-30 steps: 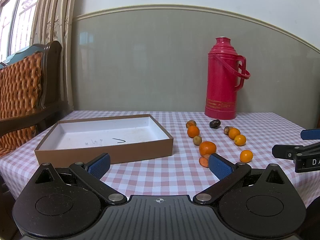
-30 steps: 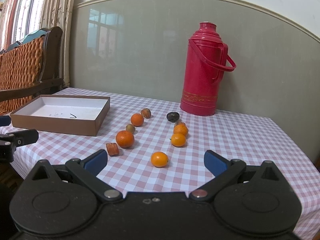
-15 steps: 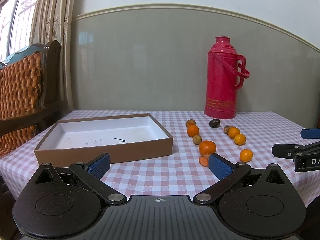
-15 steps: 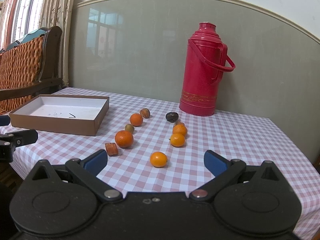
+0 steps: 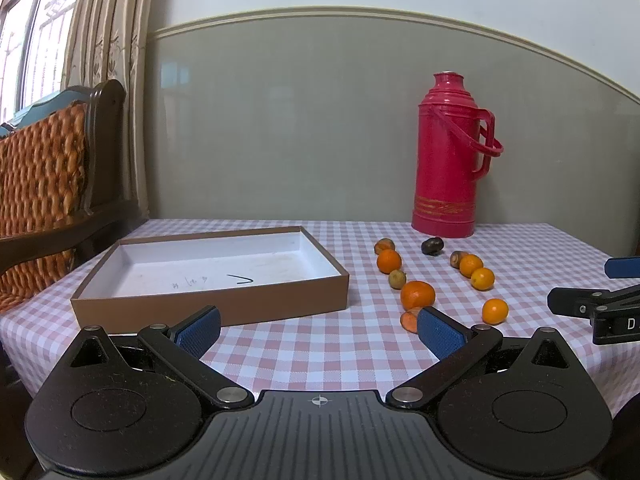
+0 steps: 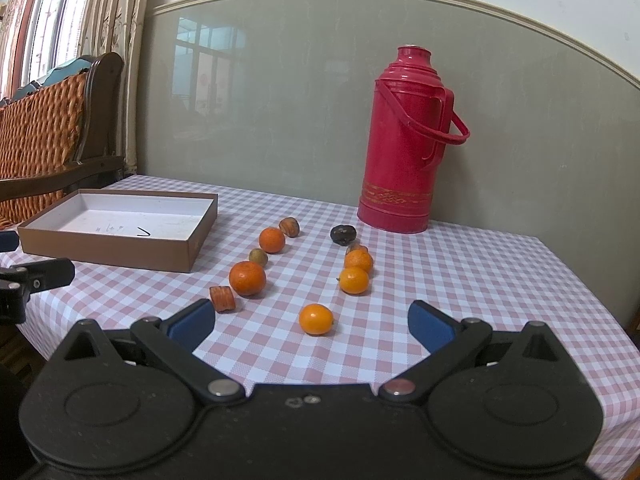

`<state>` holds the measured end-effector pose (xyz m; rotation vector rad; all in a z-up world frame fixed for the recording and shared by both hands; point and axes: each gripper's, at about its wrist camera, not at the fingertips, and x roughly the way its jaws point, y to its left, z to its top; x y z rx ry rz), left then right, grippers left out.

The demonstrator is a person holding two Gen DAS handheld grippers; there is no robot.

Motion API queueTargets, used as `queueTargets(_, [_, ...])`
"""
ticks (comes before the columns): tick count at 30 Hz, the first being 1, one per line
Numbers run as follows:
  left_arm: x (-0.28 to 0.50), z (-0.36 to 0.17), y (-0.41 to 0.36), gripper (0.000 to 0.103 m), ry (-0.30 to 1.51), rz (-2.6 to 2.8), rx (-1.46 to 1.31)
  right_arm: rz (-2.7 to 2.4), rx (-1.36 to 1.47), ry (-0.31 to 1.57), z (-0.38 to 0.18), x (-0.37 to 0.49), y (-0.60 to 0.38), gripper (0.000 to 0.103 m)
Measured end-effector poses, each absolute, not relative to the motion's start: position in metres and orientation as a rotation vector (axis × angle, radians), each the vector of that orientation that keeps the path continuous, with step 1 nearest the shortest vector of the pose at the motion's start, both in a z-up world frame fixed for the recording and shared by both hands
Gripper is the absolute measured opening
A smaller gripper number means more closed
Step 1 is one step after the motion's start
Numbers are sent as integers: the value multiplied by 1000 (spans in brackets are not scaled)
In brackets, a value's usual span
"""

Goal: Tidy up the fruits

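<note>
Fruits (image 6: 316, 319) scattered loose on the checked worktop (image 6: 460, 280), right of the empty box (image 6: 120, 220). Right gripper (image 6: 311, 320) spread wide, holding nothing, lined up on the nearest small orange. Left gripper (image 5: 318, 328) likewise released. Best to close gently around the middle, lest it roll.

Home dining rm — checked tablecloth (image 5: 320, 344), thermos (image 5: 448, 168), curtains (image 5: 104, 40)
</note>
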<state>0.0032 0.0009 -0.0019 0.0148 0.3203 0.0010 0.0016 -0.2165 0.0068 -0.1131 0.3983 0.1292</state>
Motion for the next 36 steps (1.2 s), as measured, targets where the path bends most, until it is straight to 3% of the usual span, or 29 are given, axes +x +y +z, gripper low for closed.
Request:
queueTargets(16, [11, -5, -2, 103, 366, 16, 22, 143, -90, 423, 7, 7, -220, 97])
queueTargets(21, [24, -6, -12, 102, 381, -33, 28, 156, -116, 468, 5, 24, -216, 82])
queueTargets(24, [38, -10, -24, 66, 405, -65, 46, 156, -125, 501, 0, 40, -214, 71])
queueTargets(36, [98, -38, -61, 64, 468, -136, 50, 138, -162, 591, -27, 93, -208, 52])
